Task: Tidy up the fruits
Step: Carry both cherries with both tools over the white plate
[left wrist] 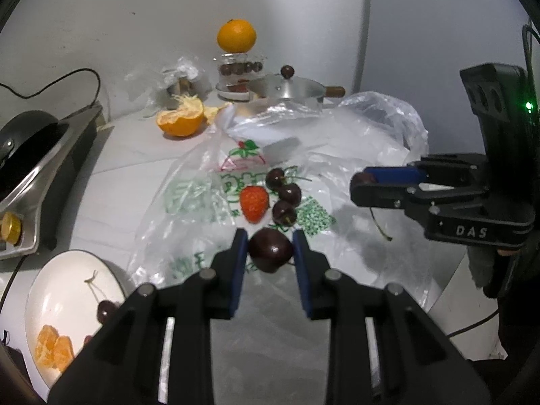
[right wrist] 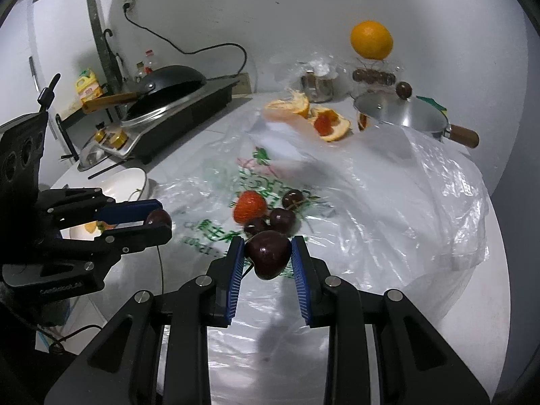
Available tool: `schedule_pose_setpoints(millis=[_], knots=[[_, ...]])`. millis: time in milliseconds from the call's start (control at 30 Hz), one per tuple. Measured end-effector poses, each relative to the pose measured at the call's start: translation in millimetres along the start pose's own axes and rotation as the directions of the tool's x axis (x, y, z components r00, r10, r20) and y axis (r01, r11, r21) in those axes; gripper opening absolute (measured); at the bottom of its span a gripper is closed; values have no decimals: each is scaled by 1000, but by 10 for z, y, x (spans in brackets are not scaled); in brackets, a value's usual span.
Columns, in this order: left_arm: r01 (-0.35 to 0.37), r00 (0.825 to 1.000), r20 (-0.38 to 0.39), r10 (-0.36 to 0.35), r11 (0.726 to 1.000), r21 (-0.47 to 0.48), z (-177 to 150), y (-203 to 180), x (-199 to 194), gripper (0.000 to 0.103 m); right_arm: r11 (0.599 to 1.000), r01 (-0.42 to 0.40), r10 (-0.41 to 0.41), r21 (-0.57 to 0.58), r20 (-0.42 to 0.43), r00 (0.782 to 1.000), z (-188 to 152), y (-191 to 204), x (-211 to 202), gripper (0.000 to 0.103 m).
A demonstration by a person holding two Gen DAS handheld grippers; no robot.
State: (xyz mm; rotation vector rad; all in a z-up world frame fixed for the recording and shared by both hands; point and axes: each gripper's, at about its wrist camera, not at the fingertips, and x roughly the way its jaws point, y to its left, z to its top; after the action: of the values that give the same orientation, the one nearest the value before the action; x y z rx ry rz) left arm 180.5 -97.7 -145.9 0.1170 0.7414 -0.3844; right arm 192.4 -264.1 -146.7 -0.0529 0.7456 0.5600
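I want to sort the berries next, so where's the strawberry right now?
The strawberry lies on the printed plastic bag mid-table, directly left of three loose cherries in the left wrist view.

Strawberry [left wrist: 253,203] lies on the plastic bag [left wrist: 354,135], cherries [left wrist: 284,193] just right, plate [left wrist: 67,270] left

A plain white wall [right wrist: 303,6] backs the pale counter [right wrist: 209,135]. A wall socket [right wrist: 129,1] feeds a black cable [right wrist: 189,50]. Lighting is dim and even.

Dark cherries [left wrist: 284,194], red strawberry [left wrist: 253,203]
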Motion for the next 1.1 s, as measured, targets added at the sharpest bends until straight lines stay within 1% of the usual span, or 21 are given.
schedule_pose_setpoints(millis=[500, 700, 1100], knots=[[-33, 998, 58, 35, 999, -39, -202, 307, -422, 28, 998, -10, 11, -67, 15, 1000, 79, 560, -29, 30], [-49, 996, 75, 53, 997, -62, -335, 476, -576, 28, 995, -13, 14, -95, 9, 1000, 111, 793, 9, 30], [-52, 992, 106, 64, 992, -113, -609, 810, -814, 28, 987, -3, 2, -164, -8, 1000, 176, 1255, 79, 30]])
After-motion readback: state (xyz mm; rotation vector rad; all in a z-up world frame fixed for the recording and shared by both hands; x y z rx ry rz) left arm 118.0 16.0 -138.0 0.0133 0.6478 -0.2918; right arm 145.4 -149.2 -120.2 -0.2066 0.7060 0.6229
